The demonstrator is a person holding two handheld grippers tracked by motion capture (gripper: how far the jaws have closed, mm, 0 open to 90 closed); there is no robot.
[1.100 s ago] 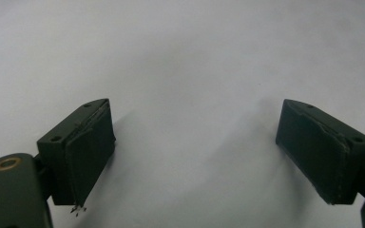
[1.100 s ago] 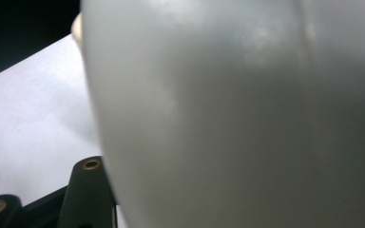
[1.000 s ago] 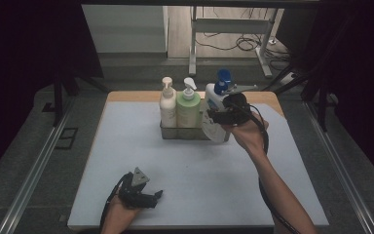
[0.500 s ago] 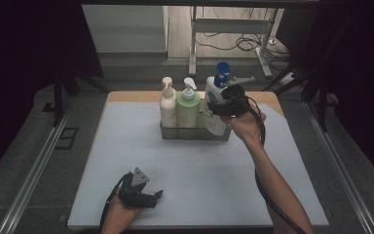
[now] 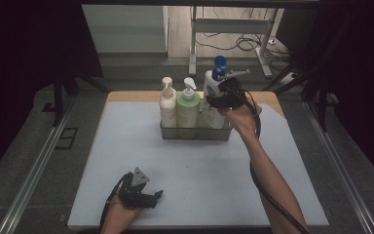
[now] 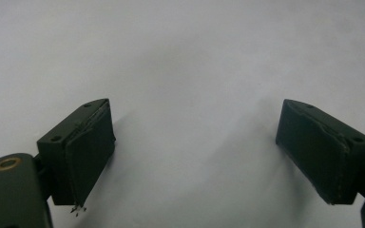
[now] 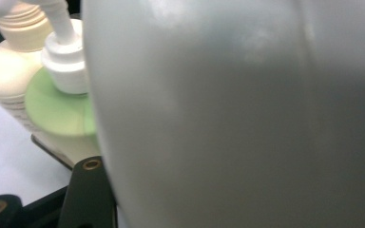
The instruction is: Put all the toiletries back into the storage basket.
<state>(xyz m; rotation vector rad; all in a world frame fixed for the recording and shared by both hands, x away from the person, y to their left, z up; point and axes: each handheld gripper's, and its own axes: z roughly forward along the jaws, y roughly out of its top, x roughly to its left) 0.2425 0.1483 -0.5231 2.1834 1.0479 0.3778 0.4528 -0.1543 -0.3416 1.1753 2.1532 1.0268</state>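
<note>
The counter [image 5: 126, 146] is a pale sheet under dim light, with dark floor and cables beyond it at the top of the high view. My right gripper [image 5: 213, 101] sits just above frame centre, jaws against the white bottle [image 5: 213, 92] with the blue cap. In the right gripper view that bottle [image 7: 237, 114] bulks right up against the camera, and I see one jaw arm at lower left beside it; I cannot tell whether the jaws are clamped on it or merely around it. The bottle stands at the right end of a clear tray [image 5: 195, 132], upright, just beside a green bottle [image 5: 188, 108], with a cream bottle [image 5: 167, 105] at the left end. All three stand in a row, close together. My left gripper [image 5: 157, 195] rests at the lower left of the high view, well apart from the tray. Its jaws are spread wide over bare counter [image 6: 195, 71], gripping nothing.
</note>
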